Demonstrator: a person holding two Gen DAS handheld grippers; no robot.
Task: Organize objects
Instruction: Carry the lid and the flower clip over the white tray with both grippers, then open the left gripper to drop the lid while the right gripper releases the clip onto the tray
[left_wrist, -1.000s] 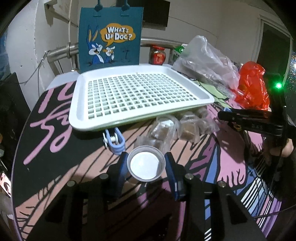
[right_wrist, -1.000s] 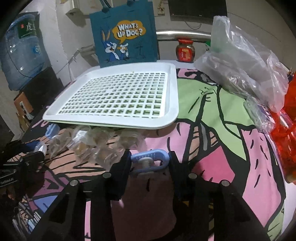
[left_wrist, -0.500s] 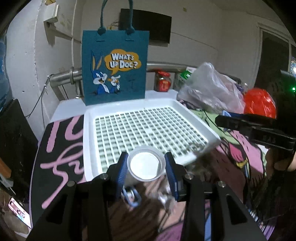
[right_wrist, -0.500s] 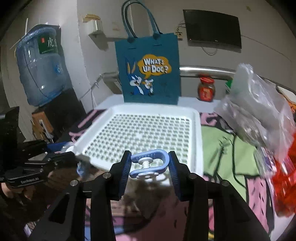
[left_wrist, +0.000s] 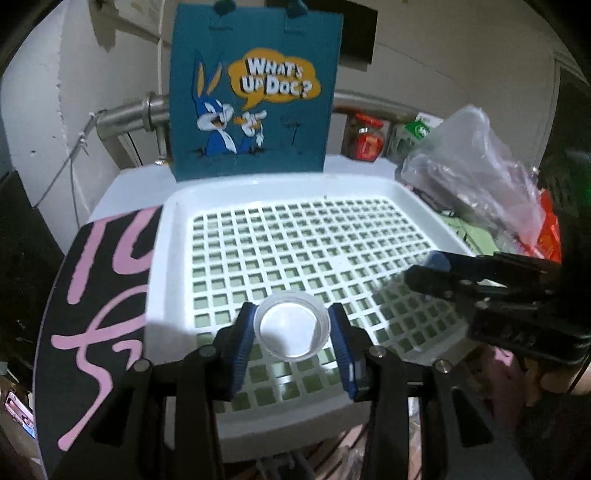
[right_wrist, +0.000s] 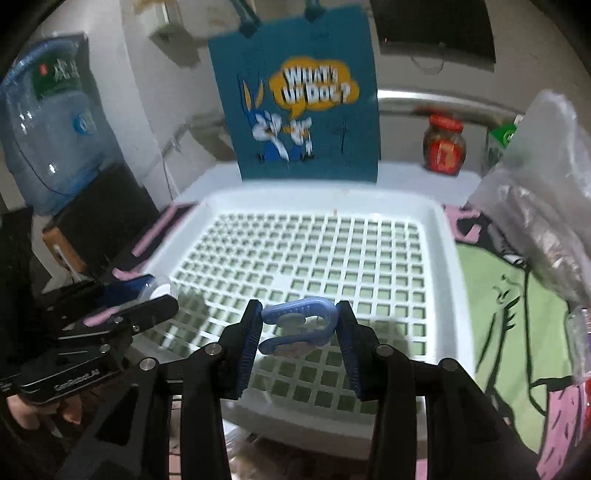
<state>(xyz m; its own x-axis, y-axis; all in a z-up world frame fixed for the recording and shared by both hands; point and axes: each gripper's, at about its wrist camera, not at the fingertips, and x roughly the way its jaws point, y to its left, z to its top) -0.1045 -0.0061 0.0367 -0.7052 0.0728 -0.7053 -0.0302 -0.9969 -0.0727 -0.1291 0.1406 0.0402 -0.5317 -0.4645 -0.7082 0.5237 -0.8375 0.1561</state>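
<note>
Carrying loads over tray (left_wrist: 424, 206): left gripper (left_wrist: 293, 332) clamps cup (left_wrist: 293, 325), right gripper (right_wrist: 298, 332) clamps clip (right_wrist: 297, 325). Lower level onto grid, release apart.

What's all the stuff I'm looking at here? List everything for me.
Grid tray: one, white, centre of the table.
Small cup: one, clear, held in the left gripper above the tray.
Clip: one, pale blue, held in the right gripper above the tray.
Tote bag: one, teal with a cartoon rabbit, upright behind the tray.
Jar: one, red lid, at the back.
Plastic bag: one, clear, right of the tray.
Water bottle: one, blue, far left.
Left gripper: black, blue pads.
Right gripper: black, blue pads.
</note>
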